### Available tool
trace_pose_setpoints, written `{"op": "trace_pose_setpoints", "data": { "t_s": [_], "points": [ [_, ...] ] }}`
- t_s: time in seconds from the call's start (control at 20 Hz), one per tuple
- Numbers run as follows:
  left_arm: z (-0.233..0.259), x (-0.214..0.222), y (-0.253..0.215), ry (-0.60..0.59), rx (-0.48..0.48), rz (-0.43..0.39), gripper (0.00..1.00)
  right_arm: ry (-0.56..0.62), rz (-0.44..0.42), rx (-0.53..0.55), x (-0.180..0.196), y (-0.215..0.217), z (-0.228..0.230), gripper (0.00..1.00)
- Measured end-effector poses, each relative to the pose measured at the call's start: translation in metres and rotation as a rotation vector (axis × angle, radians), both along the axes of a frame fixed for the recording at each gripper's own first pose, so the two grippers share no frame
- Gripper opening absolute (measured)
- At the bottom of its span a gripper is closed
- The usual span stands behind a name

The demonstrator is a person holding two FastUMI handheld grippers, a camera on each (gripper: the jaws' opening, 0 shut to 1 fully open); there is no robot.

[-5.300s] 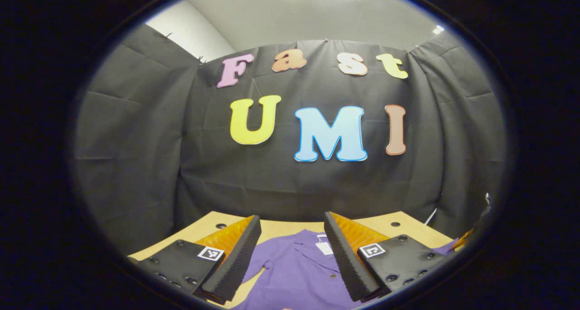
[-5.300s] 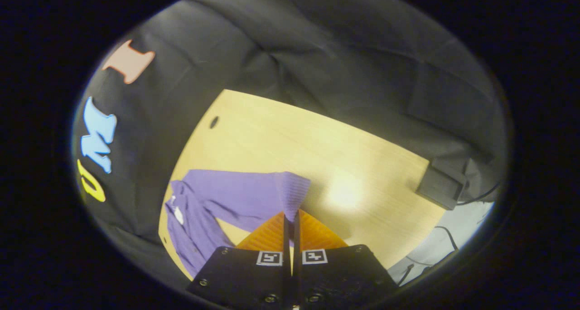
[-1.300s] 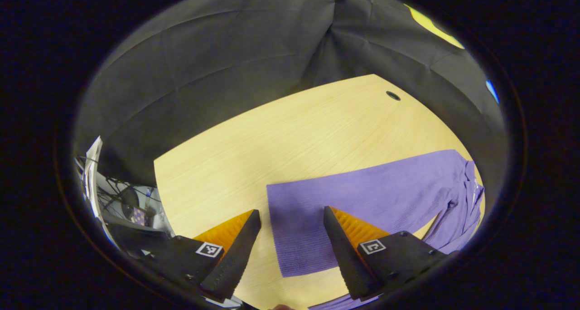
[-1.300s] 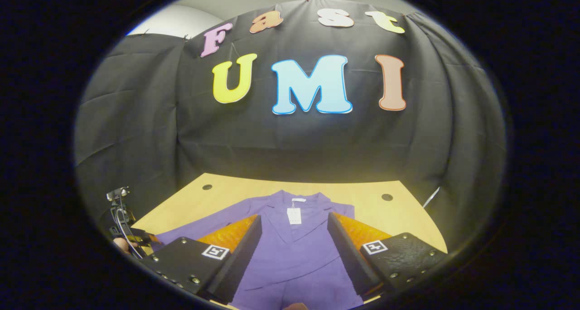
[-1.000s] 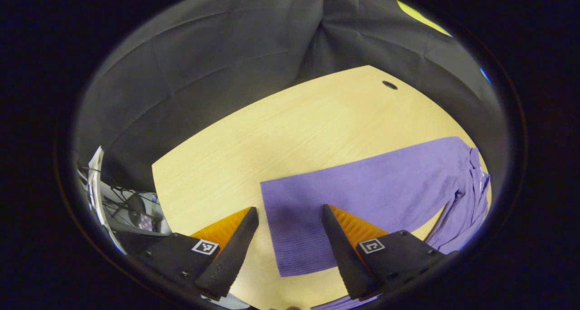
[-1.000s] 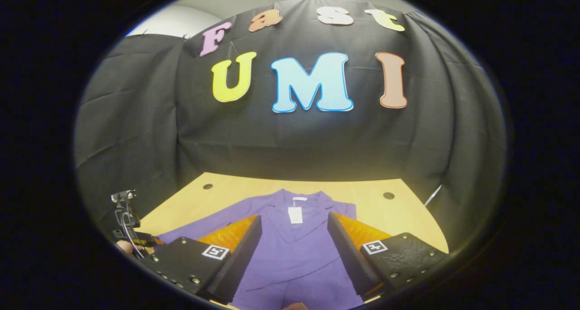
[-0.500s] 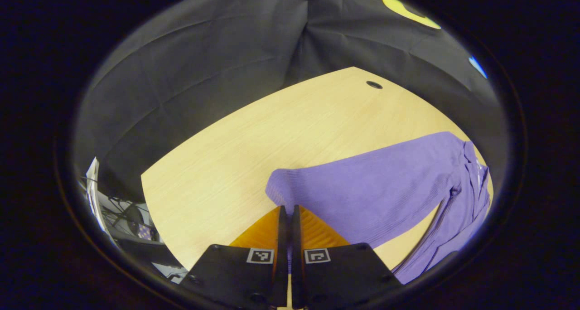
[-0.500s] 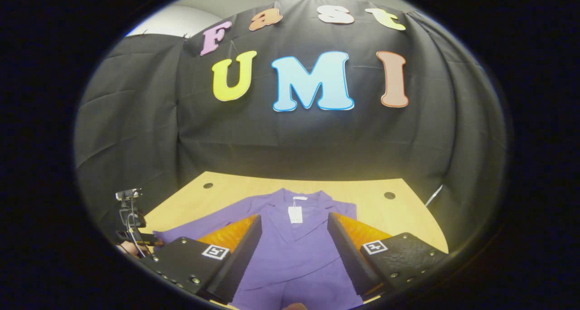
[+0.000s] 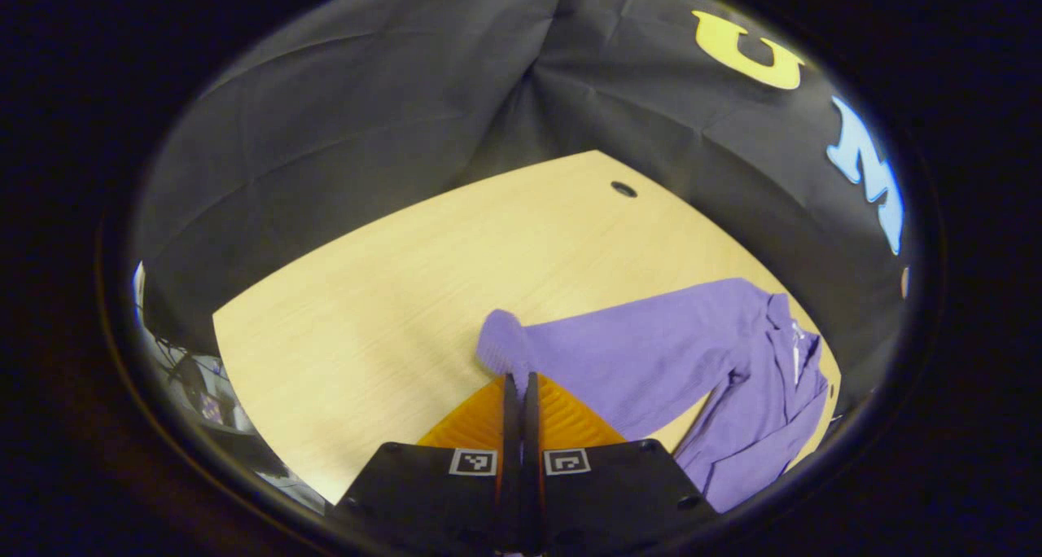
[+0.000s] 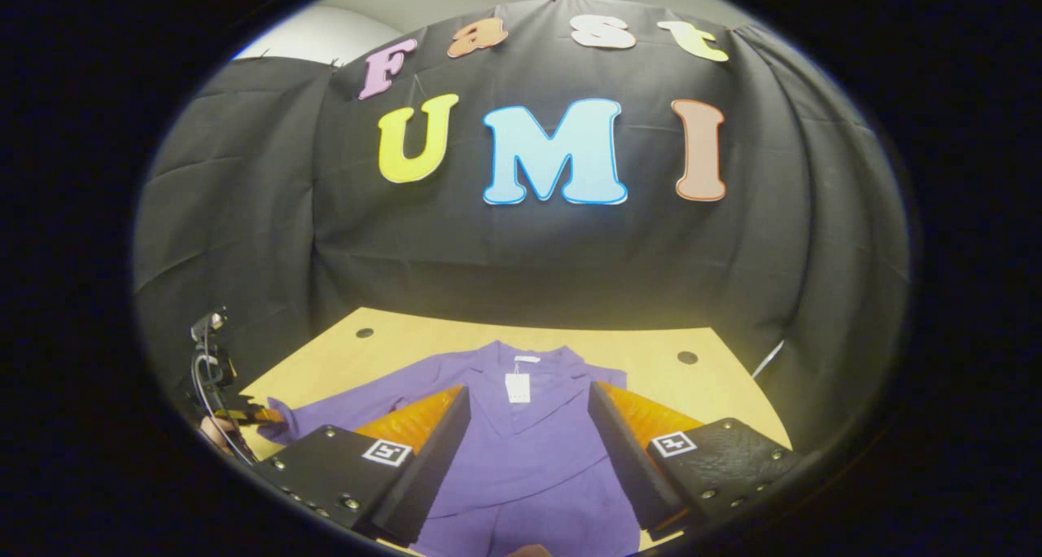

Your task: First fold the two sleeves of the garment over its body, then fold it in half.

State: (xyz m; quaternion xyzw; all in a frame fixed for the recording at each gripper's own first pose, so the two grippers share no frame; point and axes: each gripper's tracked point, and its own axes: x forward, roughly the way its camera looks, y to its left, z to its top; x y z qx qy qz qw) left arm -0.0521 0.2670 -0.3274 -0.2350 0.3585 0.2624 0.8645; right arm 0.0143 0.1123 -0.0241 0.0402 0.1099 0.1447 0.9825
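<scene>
Now left gripper (image 9: 518,378) fingers clamped on purple knit sleeve cuff (image 9: 506,347), right gripper (image 10: 527,410) fingers apart

Left gripper view: above, angled down along the pale wooden table (image 9: 391,296); right gripper view: low, level toward the wall; shared: purple knit garment (image 9: 692,353) (image 10: 529,443).

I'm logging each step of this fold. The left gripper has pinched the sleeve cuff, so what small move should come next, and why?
Probably carry the cuff across onto the garment's body. The left gripper is shut on it, the sleeve lies stretched out over the table, and the right gripper hovers open.
</scene>
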Motion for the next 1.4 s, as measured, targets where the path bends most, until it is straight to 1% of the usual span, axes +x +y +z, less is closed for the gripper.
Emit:
{"op": "trace_pose_setpoints", "data": {
  "t_s": [0.25,0.4,0.5,0.65,0.85,1.0,1.1,1.15,1.25,1.4],
  "points": [
    [0.080,0.052,-0.036,-0.145,0.050,-0.126,0.07,-0.003,-0.008,-0.016,-0.003,-0.006,-0.001,0.91],
    [0.132,0.076,-0.072,-0.225,0.109,-0.244,0.06,-0.011,-0.018,-0.023,-0.005,-0.013,0.000,0.91],
    [0.156,0.096,-0.108,-0.262,0.139,-0.334,0.07,-0.008,-0.030,-0.017,-0.008,-0.016,0.002,0.92],
    [0.173,0.121,-0.172,-0.295,0.170,-0.476,0.07,0.000,-0.058,-0.009,-0.013,-0.035,-0.007,0.92],
    [0.186,0.136,-0.263,-0.327,0.251,-0.672,0.07,0.010,-0.095,-0.024,-0.015,-0.061,-0.017,0.91],
    [0.184,0.134,-0.342,-0.343,0.245,-0.809,0.07,0.023,-0.116,-0.017,-0.016,-0.079,-0.022,0.91],
    [0.174,0.132,-0.378,-0.345,0.259,-0.883,0.07,0.035,-0.130,-0.010,-0.017,-0.088,-0.027,0.91],
    [0.166,0.130,-0.392,-0.338,0.270,-0.912,0.06,0.038,-0.137,-0.008,-0.018,-0.093,-0.028,0.91],
    [0.151,0.122,-0.416,-0.320,0.257,-0.954,0.07,0.041,-0.143,-0.007,-0.020,-0.100,-0.032,0.91],
    [0.133,0.106,-0.439,-0.285,0.237,-0.974,0.07,0.054,-0.136,-0.005,-0.025,-0.107,-0.041,0.91]
  ]
}}
